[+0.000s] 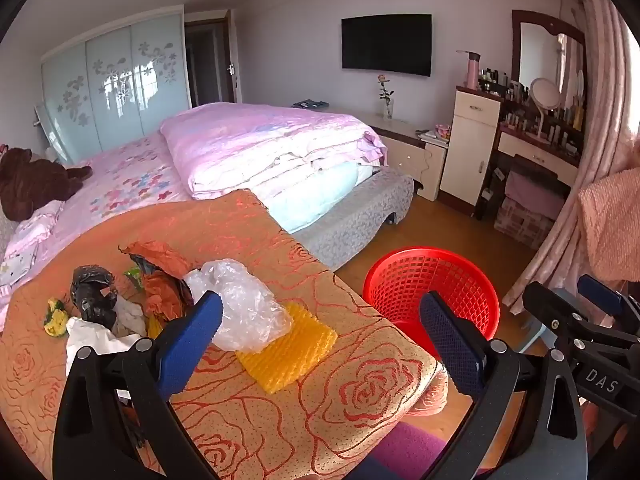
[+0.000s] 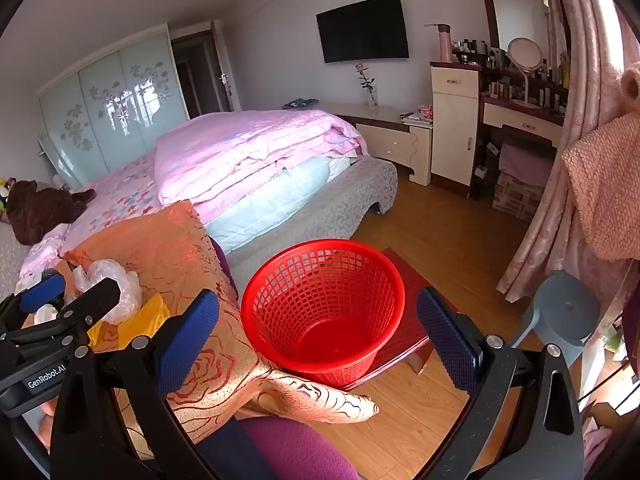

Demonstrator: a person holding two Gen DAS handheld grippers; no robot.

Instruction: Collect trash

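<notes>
The red mesh basket (image 2: 323, 312) stands with its mouth unobstructed from above, on a low dark-red stool (image 2: 404, 320). To its left, the rose-patterned cloth (image 1: 248, 396) covers a raised surface whose corner crowds the basket's rim. On the cloth, a clear plastic bag (image 1: 240, 304) overlaps a yellow pad (image 1: 292, 350); bare cloth lies in front of them. A grey stool (image 2: 560, 316) stands on the floor to the right.

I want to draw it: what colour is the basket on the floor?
Bright red, with a grid of little holes. The basket shows best in the right wrist view.
</notes>
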